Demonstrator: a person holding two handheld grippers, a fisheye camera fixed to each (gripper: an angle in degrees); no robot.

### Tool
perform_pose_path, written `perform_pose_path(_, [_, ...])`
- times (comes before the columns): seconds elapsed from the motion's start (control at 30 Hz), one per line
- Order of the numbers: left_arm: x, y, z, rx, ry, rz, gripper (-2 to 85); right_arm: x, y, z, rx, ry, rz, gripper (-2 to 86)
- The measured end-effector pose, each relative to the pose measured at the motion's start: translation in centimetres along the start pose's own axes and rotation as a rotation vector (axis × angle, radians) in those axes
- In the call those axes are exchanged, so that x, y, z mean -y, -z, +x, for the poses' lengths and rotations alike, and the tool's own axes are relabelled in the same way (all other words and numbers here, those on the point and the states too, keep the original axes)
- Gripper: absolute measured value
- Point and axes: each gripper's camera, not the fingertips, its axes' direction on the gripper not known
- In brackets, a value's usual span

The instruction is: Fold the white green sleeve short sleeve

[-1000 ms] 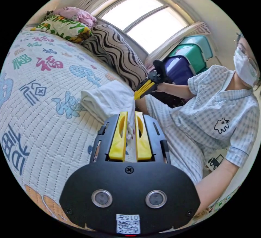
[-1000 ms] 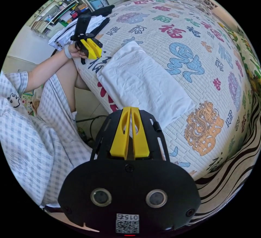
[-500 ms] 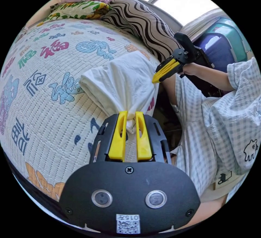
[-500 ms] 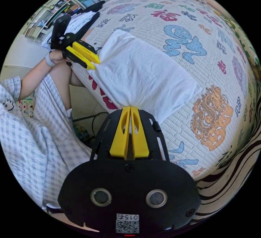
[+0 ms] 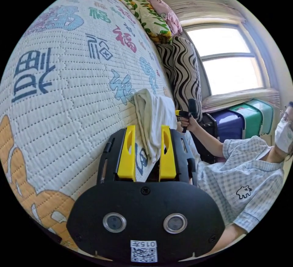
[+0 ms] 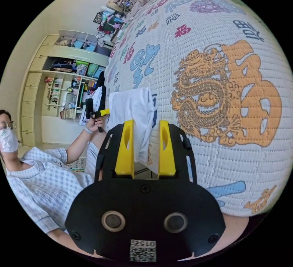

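Sunlit from a window (image 5: pixel 227 59), the bedroom has a bed (image 5: pixel 61 90) under a quilted cover printed with coloured characters and an orange dragon, with striped and floral pillows (image 5: pixel 183 65) at its far end. On the near edge of that bed sits the shirt (image 5: pixel 152 117), folded into a compact white bundle, one end drooping over the side. The left gripper (image 5: pixel 147 148) has its jaws spread apart with the hanging cloth between them, and the right gripper (image 6: pixel 146 148) is likewise spread, the white fabric (image 6: pixel 134 111) passing between its jaws without being pinched; neither presses on it. The shirt looks light, thin and limp, likely to sag and slide open if lifted by a single layer, so the safer hold is probably a pinch through all layers at the two corners of the folded edge. Its green sleeves cannot be made out; they may be tucked inside the folds. How neat the far side of the bundle is stays hidden, and the fisheye bend makes the bed edge hard to judge. The person (image 5: pixel 244 178) sits beside the bed.
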Motion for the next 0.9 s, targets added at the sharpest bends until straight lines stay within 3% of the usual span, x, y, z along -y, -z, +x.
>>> perform_pose_path(0.23, [2.4, -0.5, 2.2, -0.04, -0.02, -0.092, 6.2, 2.3, -2.4, 1.0, 0.192, 0.01, 0.009, 7.7])
perform_pose_path(0.5, [-1.1, 7.4, 6.6, -0.112, -0.08, 0.063, 0.9, 5.7, -3.2, -5.7, 0.094, 0.164, -0.066, 4.7])
perform_pose_path(0.63, [-4.4, 17.0, 10.1, -0.133, -0.134, 0.241, 0.2, 9.5, -5.4, -12.5, 0.158, 0.275, -0.084, 4.5])
perform_pose_path(0.9, [-9.4, 41.6, 14.7, 0.146, -0.103, 0.492, -0.2, 23.0, -18.5, -31.3, 0.284, 0.539, -0.276, 4.4])
